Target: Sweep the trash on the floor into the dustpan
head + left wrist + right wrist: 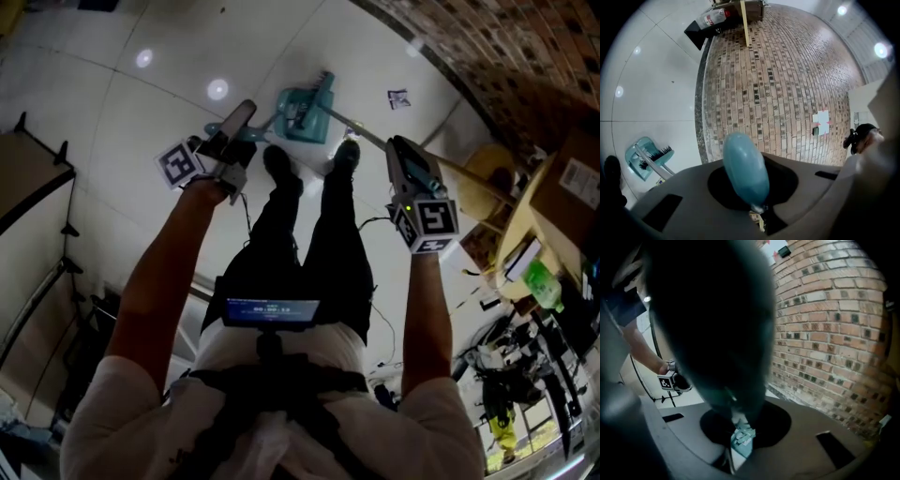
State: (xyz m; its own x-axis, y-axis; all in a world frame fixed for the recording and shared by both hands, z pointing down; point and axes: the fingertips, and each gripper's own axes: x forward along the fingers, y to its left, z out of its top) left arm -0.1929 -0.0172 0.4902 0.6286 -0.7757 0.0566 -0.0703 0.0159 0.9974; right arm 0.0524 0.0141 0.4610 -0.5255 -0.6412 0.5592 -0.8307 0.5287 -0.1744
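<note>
Both your tongs are nearly closed, each clamped on a teal handle: the left tongs point(240, 122) on a rounded grip point(745, 171), the right tongs point(401, 155) on a dark grip point(712, 333). The dustpan point(302, 114) sits on the floor at 12 o'clock, just beyond your shoes point(278, 167). You seem mid-sweep, so next draw the brush toward the pan's mouth. Only the left gripper view shows the bristles point(658, 153) at the pan. Only the head view shows the long shaft point(366, 127) running to it.

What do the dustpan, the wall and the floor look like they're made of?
Dustpan: teal and smooth, probably moulded plastic.
Wall: rough matte brick, with mortar lines visible.
Floor: glossy pale tile, judging by lamp reflections and joint lines.
</note>
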